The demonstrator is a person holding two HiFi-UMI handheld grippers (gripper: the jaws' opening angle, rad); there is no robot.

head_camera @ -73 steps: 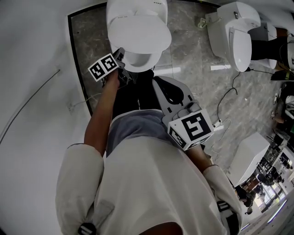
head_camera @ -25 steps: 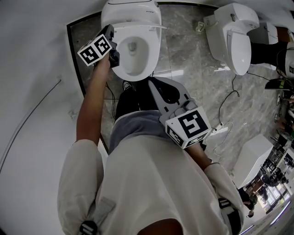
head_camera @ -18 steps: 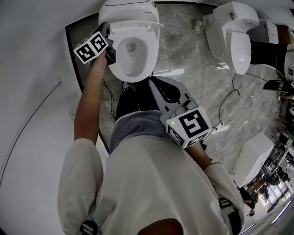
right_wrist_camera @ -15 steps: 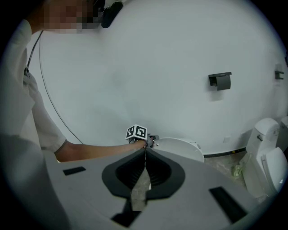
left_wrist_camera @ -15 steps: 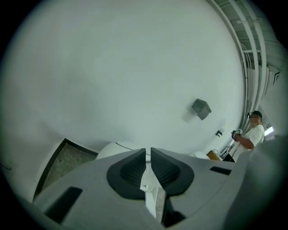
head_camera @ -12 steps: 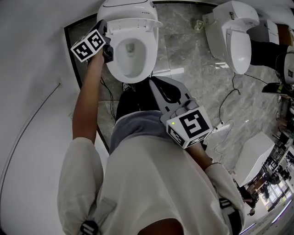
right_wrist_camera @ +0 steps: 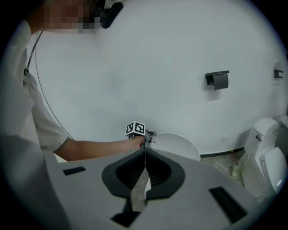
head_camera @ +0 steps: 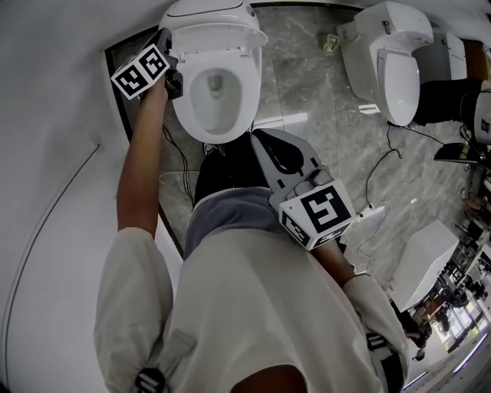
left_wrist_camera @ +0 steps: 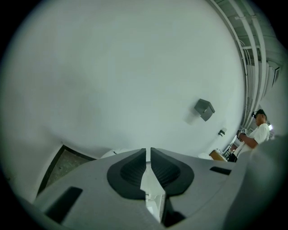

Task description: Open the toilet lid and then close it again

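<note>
The lid (head_camera: 211, 34), which hung half down over the bowl (head_camera: 215, 96) in the first frame, now stands upright against the tank (head_camera: 205, 9). The left gripper (head_camera: 173, 77) has travelled with it toward the wall (head_camera: 54, 153), the arm (head_camera: 138, 169) stretched further. The gripper sits at the lid's left edge, beside the open bowl. Its jaws have just been closing and now leave only a thin slit, with the lid's white rim pinched in it. The right gripper (right_wrist_camera: 145, 155) is held in front of the person's body, well apart from the bowl and pointing toward it. Its jaws are pressed together with nothing between them. A second toilet (head_camera: 387, 57) stands to the right on the marble floor (head_camera: 322, 115).
</note>
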